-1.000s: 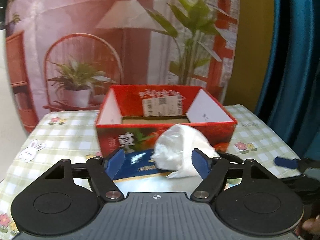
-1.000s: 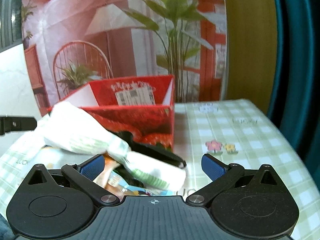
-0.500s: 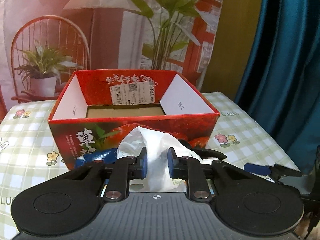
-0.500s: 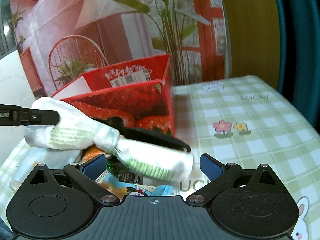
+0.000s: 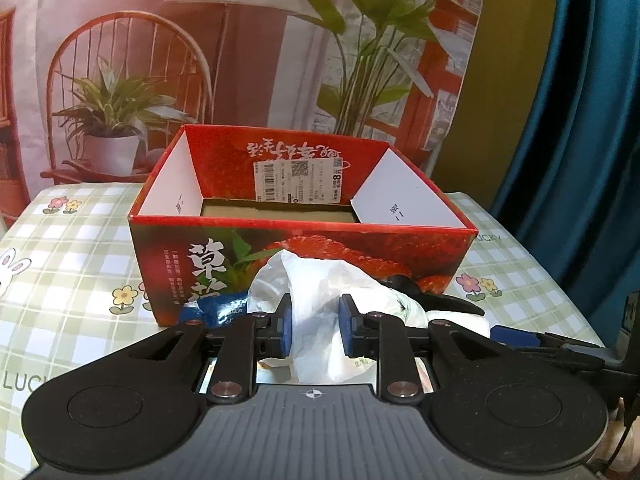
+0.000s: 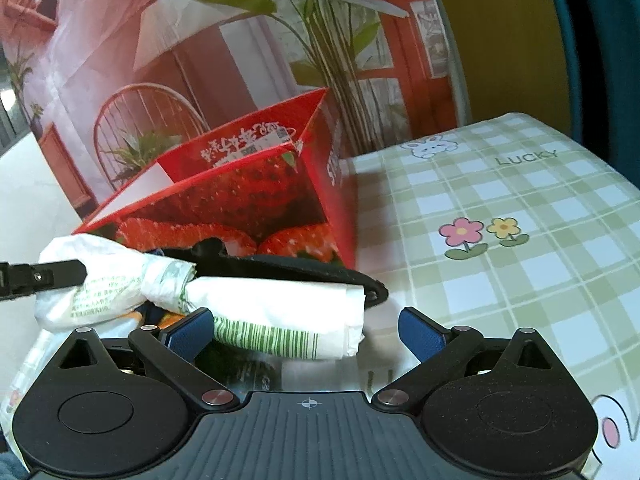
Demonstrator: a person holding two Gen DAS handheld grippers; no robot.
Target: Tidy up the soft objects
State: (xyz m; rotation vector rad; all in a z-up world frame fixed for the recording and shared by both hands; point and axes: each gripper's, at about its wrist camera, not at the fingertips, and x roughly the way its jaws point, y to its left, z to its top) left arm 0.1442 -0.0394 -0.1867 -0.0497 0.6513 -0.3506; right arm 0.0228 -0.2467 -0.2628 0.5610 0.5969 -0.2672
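Left tongs [image 5: 314, 330] pinch white bag [image 5: 320, 280]; tablecloth [image 6: 524, 158] reads "LUCKY".

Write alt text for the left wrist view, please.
The left gripper pinches a white plastic bag between its blue fingers, just in front of an open red strawberry box on a green checked tablecloth.

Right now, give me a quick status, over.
Left gripper pinching the white plastic bag. Right gripper open around the bag's other end. Red box just behind, empty; black strap lies alongside.
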